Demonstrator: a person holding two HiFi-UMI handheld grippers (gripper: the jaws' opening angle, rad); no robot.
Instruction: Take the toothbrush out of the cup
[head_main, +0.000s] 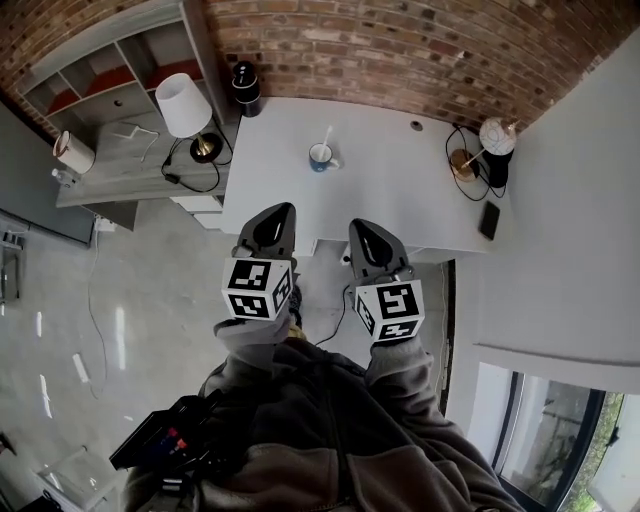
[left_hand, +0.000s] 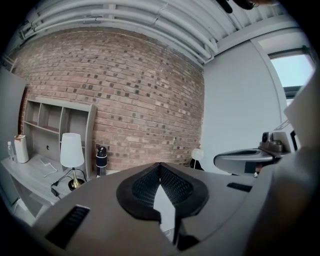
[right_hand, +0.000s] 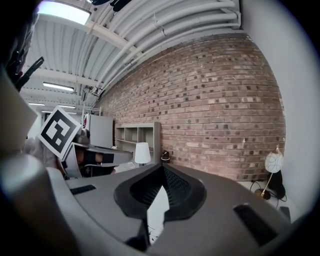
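Two grippers in use: left gripper (head_main: 280, 210) and right gripper (head_main: 360, 224), both over the near edge of the table (head_main: 400, 200), well apart from the cup (head_main: 320, 157). Jaws of each closed tip to tip, nothing between. One cup, upright, left of centre, nearer the far edge than the near one. One toothbrush (head_main: 327, 138), standing in the cup, leaning slightly, upper end clear above the rim. Which end of the brush points up: not discernible. Likely light, stiff and slim, with a smooth handle prone to slipping or pivoting between pads. Grip on the exposed shaft just above the rim; draw out along the lean to avoid dragging the cup over. Cup probably ceramic, hence breakable and fairly light: brace with the other gripper if needed. Open the jaws before approach. Elsewhere: one bottle (head_main: 245, 88) at the far left corner, one globe lamp (head_main: 497, 137) near the far right corner, one phone (head_main: 489, 219) at the right edge, one shade lamp (head_main: 183, 105) on the side desk (head_main: 130, 165) left of the table.
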